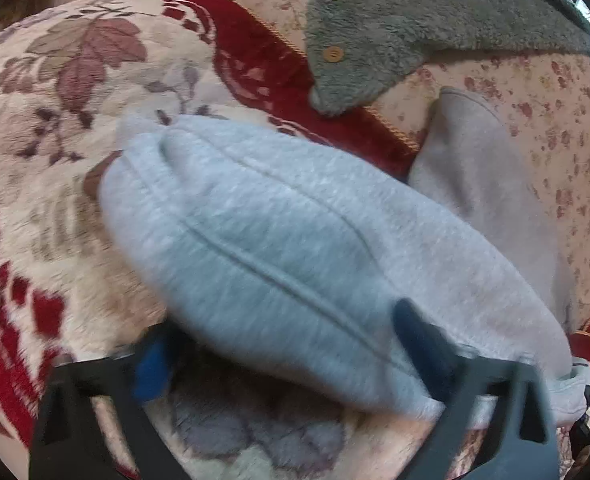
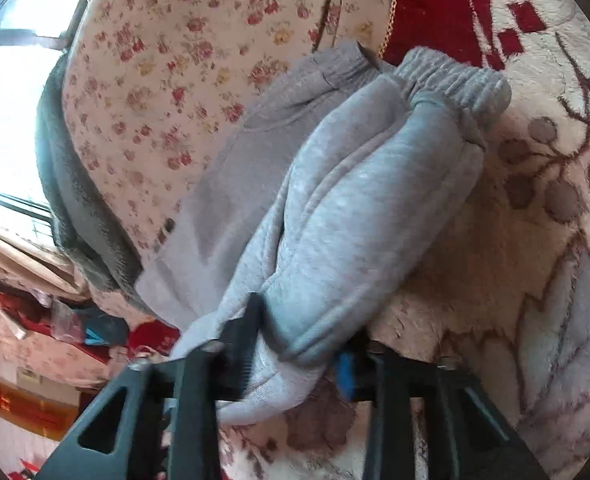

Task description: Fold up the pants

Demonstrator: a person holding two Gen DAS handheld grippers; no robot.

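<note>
The grey sweatpants [image 1: 279,232] lie folded in a thick bundle on a red and cream flowered blanket [image 1: 55,120]. My left gripper [image 1: 285,352] has the near edge of the bundle between its fingers, one blue pad [image 1: 153,368] against its left side and the dark fingertip [image 1: 419,336] pressed into the cloth on the right. In the right wrist view the pants [image 2: 355,208] stretch away to their elastic waistband [image 2: 455,80]. My right gripper [image 2: 295,356] is shut on a bunched cuff end of the cloth.
A grey-green fleece garment [image 1: 395,32] with wooden buttons lies at the back on a small-flowered sheet [image 1: 535,128]. The same fleece garment [image 2: 67,200] hangs at the sheet's left edge by a bright window. Household clutter [image 2: 55,328] sits beyond the bed's edge.
</note>
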